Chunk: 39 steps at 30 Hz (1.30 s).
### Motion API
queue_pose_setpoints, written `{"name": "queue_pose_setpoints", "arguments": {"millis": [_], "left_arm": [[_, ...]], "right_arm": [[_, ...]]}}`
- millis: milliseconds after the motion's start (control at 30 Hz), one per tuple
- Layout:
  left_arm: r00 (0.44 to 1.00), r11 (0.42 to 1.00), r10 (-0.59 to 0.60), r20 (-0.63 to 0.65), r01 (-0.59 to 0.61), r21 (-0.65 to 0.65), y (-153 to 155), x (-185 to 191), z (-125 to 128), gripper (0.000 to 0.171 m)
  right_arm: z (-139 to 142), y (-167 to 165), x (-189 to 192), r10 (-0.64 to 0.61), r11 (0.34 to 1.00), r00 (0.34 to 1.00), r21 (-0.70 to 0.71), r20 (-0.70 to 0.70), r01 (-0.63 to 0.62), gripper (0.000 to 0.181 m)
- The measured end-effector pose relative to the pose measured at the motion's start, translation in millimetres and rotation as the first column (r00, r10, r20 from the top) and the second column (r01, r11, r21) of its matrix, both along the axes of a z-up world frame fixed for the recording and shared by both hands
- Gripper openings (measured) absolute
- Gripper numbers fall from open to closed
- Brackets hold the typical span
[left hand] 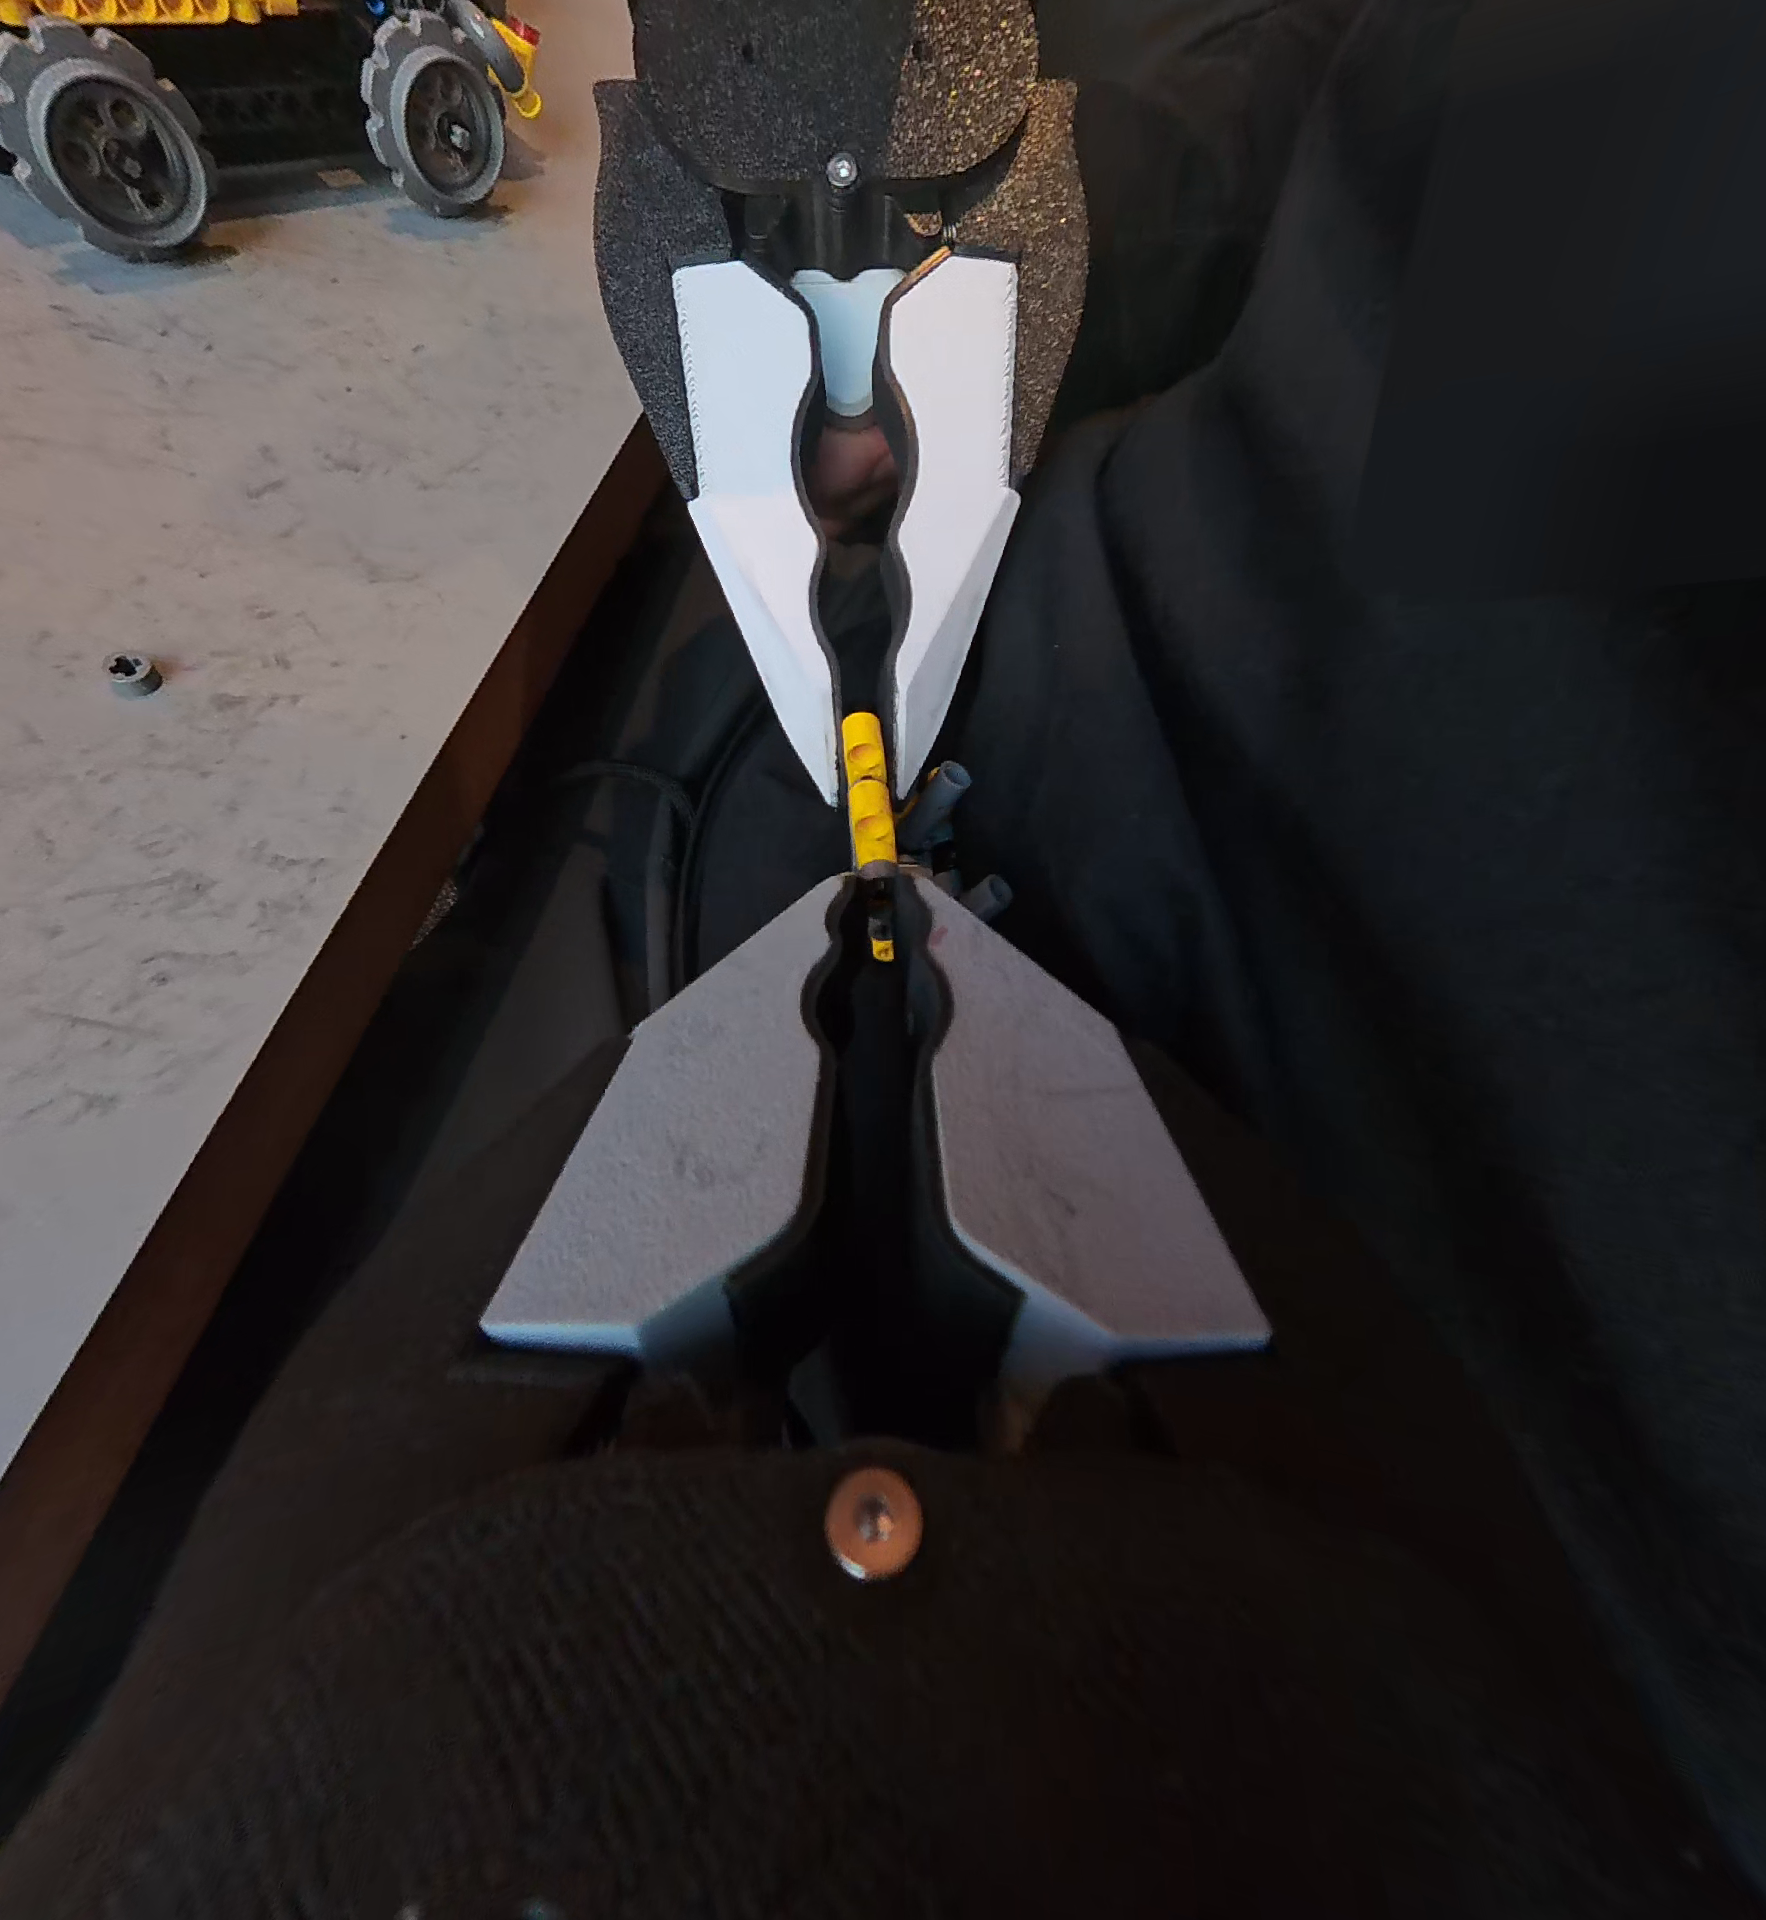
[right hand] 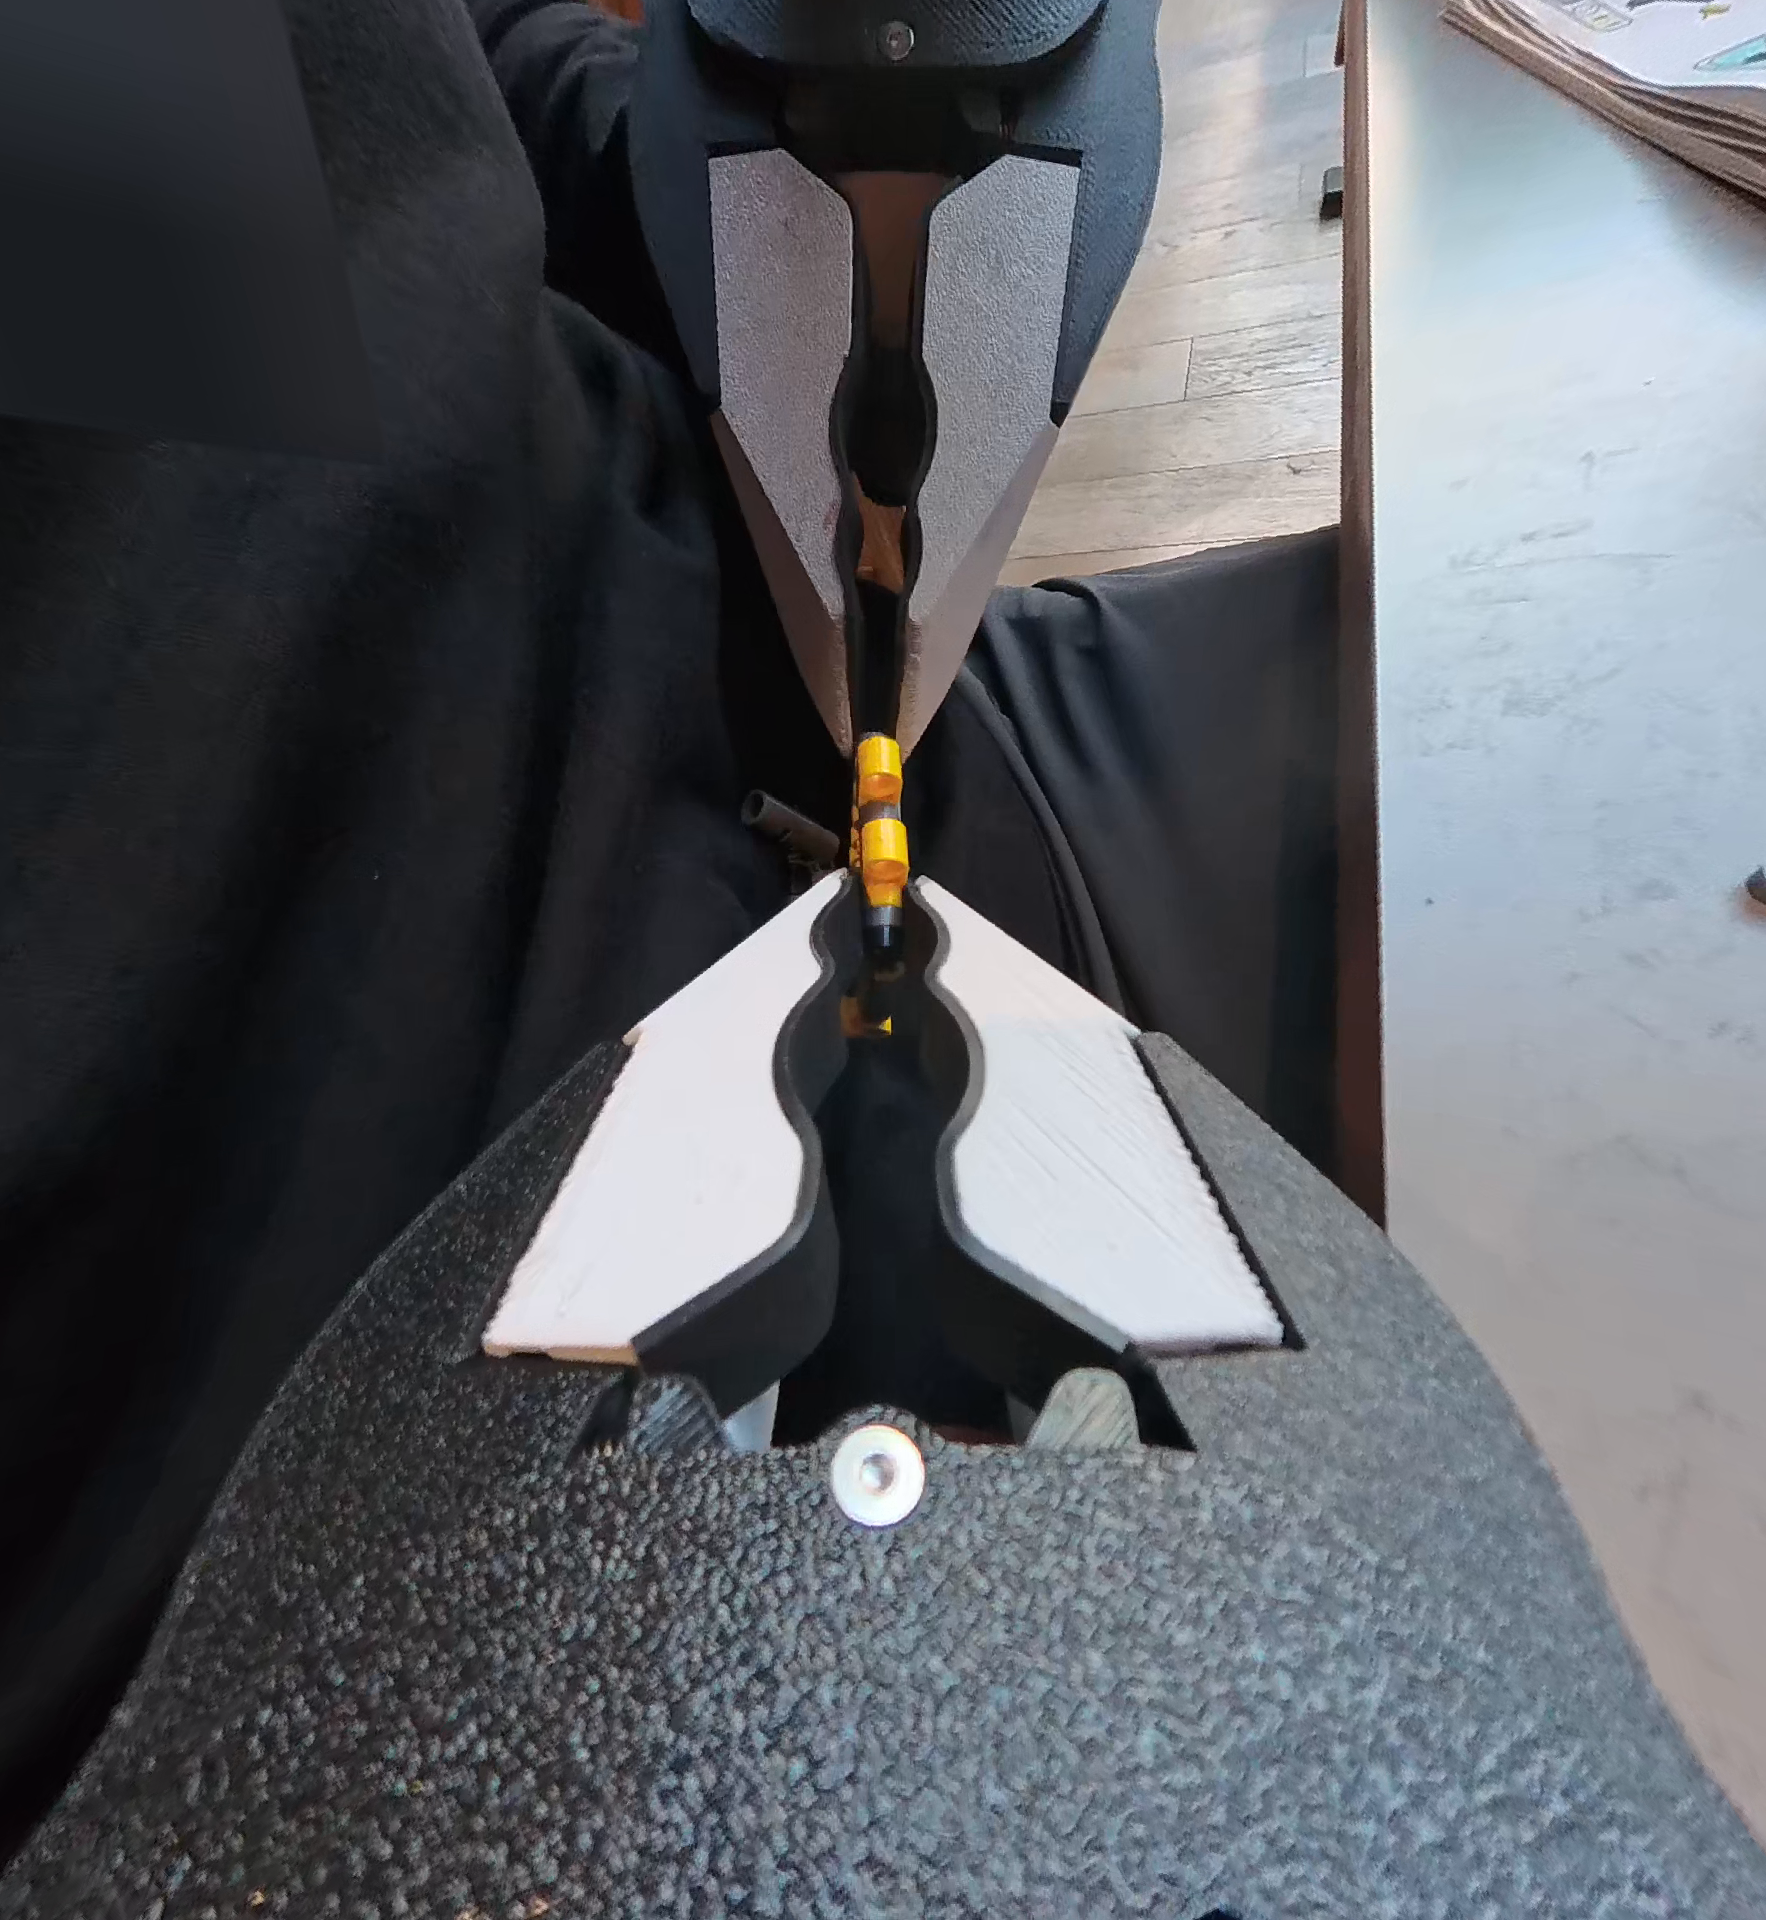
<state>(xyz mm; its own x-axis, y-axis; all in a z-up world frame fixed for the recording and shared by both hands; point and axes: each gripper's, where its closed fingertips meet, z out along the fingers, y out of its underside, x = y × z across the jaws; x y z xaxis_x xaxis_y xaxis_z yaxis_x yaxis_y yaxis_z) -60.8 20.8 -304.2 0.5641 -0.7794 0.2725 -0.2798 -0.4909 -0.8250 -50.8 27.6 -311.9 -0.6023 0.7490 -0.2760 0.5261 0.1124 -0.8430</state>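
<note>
In the left wrist view, the left gripper (left hand: 871,896) is pinching the near end of a small yellow-and-black rod assembly (left hand: 866,790), its fingers closed on it. The rod's long axis is running straight ahead along the fingers, into the tips of the right gripper (left hand: 863,795), which is facing it tip to tip and clamping the far end. Both are hanging off the table (left hand: 235,831) edge, over dark cloth (left hand: 1378,935). A small grey bush (left hand: 133,674) is lying on the table, and a wheeled brick-built vehicle (left hand: 235,114) is sitting at the far corner, cut off by the frame.

In the right wrist view, the right gripper (right hand: 877,894) is pressing shut on the rod – yellow collars (right hand: 879,821) showing between the two tips. The left gripper (right hand: 874,743) is gripping the opposite end. How the pieces join inside the jaws is hidden – grey stubs beside the rod are too dim to make out.
</note>
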Motion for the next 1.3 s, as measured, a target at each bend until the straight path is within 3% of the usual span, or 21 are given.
{"name": "queue_pose_setpoints", "arguments": {"millis": [233,367,467,600,767,933,1300], "left_arm": [[0.999,0.998,0.025,0.045,-0.028,0.062,6,-7,11,0.003],[0.999,0.999,-0.017,0.03,0.016,0.05,0,-6,3,0.0],[0.999,0.999,-0.03,0.036,0.029,0.044,-2,-1,-4,0.0],[0.996,1.0,0.006,0.087,-0.007,0.017,6,-9,-7,0.0],[0.99,0.998,0.04,0.133,-0.047,0.05,21,-15,13,0.019],[0.993,1.0,-0.01,0.115,0.008,0.017,25,3,7,0.008],[0.986,1.0,-0.004,0.169,0.007,-0.016,27,1,7,0.006]], "right_arm": [[13,5,-8,-0.054,0.997,0.998,-0.058,-0.028,0.053,0.008],[8,15,-2,-0.061,0.998,0.998,-0.018,-0.017,0.061,0.019],[17,15,1,-0.048,0.995,0.997,-0.094,-0.061,0.043,0.007],[7,15,-6,-0.068,0.99,0.997,-0.125,-0.047,0.062,0.007],[8,14,-11,-0.075,0.984,0.997,-0.165,-0.024,0.07,0.007],[8,12,-13,-0.089,0.979,0.996,-0.182,0.0,0.087,0.007],[18,29,-1,-0.131,0.979,0.99,-0.163,-0.044,0.122,0.005]]}}
